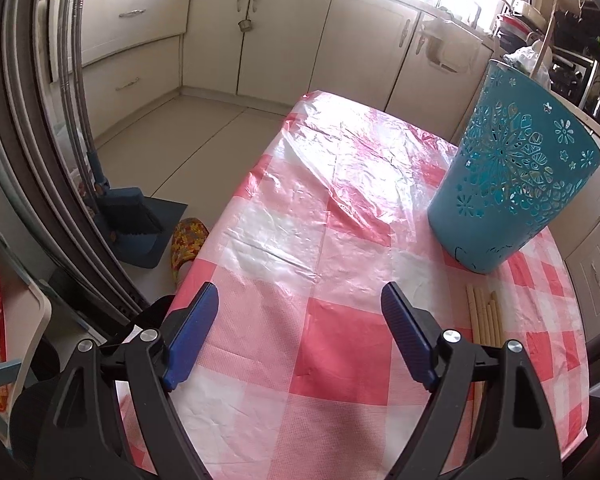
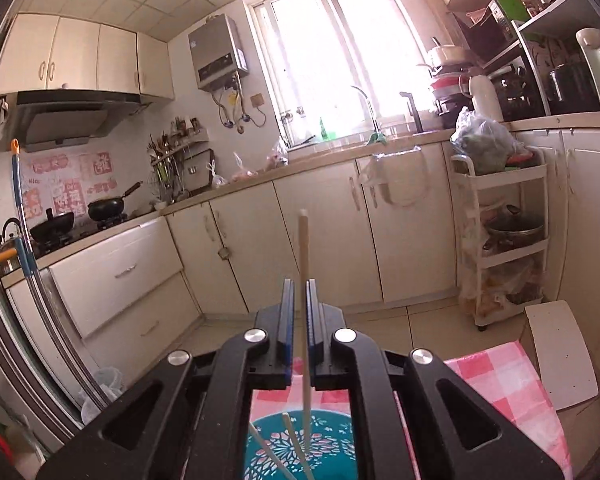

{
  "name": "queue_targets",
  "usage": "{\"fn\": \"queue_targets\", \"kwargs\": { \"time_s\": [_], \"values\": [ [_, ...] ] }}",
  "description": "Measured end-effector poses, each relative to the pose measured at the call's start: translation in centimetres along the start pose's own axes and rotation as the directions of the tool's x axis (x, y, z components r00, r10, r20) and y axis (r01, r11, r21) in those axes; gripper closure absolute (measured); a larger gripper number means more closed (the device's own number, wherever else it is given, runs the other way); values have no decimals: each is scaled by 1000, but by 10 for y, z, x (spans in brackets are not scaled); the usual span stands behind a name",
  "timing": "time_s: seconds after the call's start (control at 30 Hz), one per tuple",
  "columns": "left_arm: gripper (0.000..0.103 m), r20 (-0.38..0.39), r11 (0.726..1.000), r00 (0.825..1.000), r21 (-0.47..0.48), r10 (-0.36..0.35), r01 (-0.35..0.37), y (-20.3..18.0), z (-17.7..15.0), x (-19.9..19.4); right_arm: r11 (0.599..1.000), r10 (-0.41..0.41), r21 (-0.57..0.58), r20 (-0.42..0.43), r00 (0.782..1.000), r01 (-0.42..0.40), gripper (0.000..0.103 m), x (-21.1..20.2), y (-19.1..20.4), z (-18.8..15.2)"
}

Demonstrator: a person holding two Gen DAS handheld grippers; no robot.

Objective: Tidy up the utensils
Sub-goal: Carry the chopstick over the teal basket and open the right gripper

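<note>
My right claw (image 2: 300,282) pinches one chopstick (image 2: 303,248) upright, its tip pointing twelve o'clock, to drop it into the teal holder (image 2: 336,436); my left claw (image 1: 300,300) hangs spread, empty.

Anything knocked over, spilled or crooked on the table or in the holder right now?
Nothing stands out. The teal holder stands upright on the checked tablecloth, the loose chopsticks lie bundled beside it, and two more lean inside. The right gripper pinches one chopstick above the holder; the left gripper is open and empty.
</note>
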State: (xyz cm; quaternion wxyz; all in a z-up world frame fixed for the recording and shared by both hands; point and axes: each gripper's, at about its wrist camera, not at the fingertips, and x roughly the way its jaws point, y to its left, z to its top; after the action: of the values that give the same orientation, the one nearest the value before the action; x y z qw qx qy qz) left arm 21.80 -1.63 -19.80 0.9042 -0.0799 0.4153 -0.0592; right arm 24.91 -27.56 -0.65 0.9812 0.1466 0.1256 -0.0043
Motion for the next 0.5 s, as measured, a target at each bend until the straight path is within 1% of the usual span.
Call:
{"fn": "queue_targets", "kwargs": {
  "time_s": [0.13, 0.27, 0.3, 0.37, 0.43, 0.5],
  "values": [
    [23, 2, 1000, 1000, -4, -9, 9, 0, 0, 1, 999, 18, -29, -58, 998, -19, 97, 1, -3, -13],
    [23, 5, 1000, 1000, -8, -14, 14, 1, 0, 0, 999, 33, -25, -82, 996, -35, 95, -10, -6, -17],
    [23, 5, 1000, 1000, -9, -14, 14, 1, 0, 0, 999, 37, -23, -89, 995, -39, 94, -15, -9, -18],
    [23, 6, 1000, 1000, -10, -9, 9, 0, -1, 0, 998, 42, -35, -88, 995, -45, 84, -32, -11, -23],
    [23, 9, 1000, 1000, -10, -2, 3, 0, -1, -1, 997, 42, -55, -76, 996, -46, 78, -54, -12, -27],
    [23, 13, 1000, 1000, -5, 6, -6, -2, -1, -2, 997, 38, -66, -81, 996, -43, 76, -72, -16, -37]
  ]
}}
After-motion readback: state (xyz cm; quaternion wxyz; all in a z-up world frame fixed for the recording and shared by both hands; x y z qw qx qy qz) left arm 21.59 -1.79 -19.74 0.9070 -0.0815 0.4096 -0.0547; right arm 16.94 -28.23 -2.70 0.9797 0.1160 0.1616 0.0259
